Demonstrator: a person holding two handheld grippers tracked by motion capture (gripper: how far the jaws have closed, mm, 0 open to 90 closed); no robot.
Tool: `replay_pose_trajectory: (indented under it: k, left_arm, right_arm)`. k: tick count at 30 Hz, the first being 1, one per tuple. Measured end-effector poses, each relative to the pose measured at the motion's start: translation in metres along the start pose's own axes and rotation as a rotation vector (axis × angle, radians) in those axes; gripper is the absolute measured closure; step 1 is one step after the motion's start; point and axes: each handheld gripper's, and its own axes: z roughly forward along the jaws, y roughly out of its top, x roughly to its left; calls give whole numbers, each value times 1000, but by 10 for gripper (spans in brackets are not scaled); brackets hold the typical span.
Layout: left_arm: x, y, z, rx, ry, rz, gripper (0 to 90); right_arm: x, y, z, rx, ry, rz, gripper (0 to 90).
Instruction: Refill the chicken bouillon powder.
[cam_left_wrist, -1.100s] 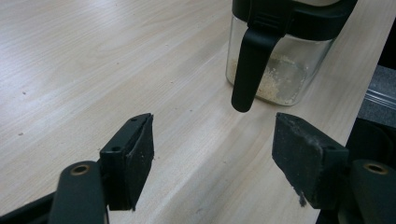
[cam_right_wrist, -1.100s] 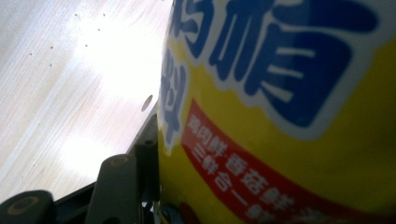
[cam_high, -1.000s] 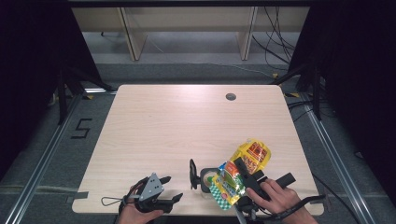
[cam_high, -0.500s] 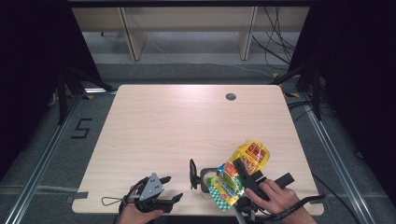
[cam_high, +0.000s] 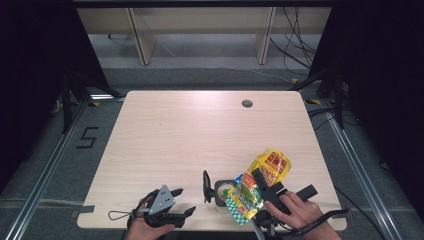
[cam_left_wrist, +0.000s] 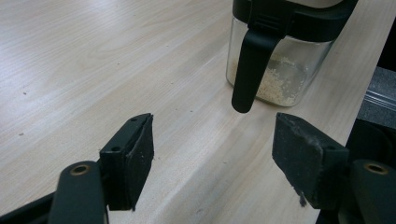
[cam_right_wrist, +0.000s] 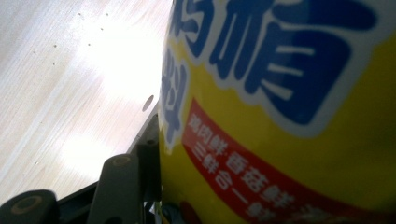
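Right gripper (cam_high: 261, 186) is clamping a glossy yellow plastic seasoning pouch (cam_high: 267, 168), tilted over the clear glass jar with black plastic lid and handle (cam_high: 220, 192) at the table's 5 o'clock edge. Pale granules are sitting in the jar bottom. Left gripper (cam_high: 176, 201), jaws spread wide and empty, is hovering at the jar's 9 o'clock above the light wood-grain table (cam_high: 200, 130).

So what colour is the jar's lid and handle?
Black, on the clear glass jar; the left gripper view shows it best.
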Motion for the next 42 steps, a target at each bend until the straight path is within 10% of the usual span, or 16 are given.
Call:
replay_pose_trajectory:
  k: [11,16,22,42]
  left_arm:
    - [0,0,0,-7,2,3,292]
    - [0,0,1,-7,1,-2,291]
    - [0,0,0,8,12,2,285]
    - [1,0,2,7,23,-49,216]
  right_arm:
    - [0,1,-1,-2,-4,5,480]
    - [-5,2,2,-45,2,-74,480]
    - [1,3,-3,5,-1,23,481]
    - [-1,4,-4,-6,-10,14,483]
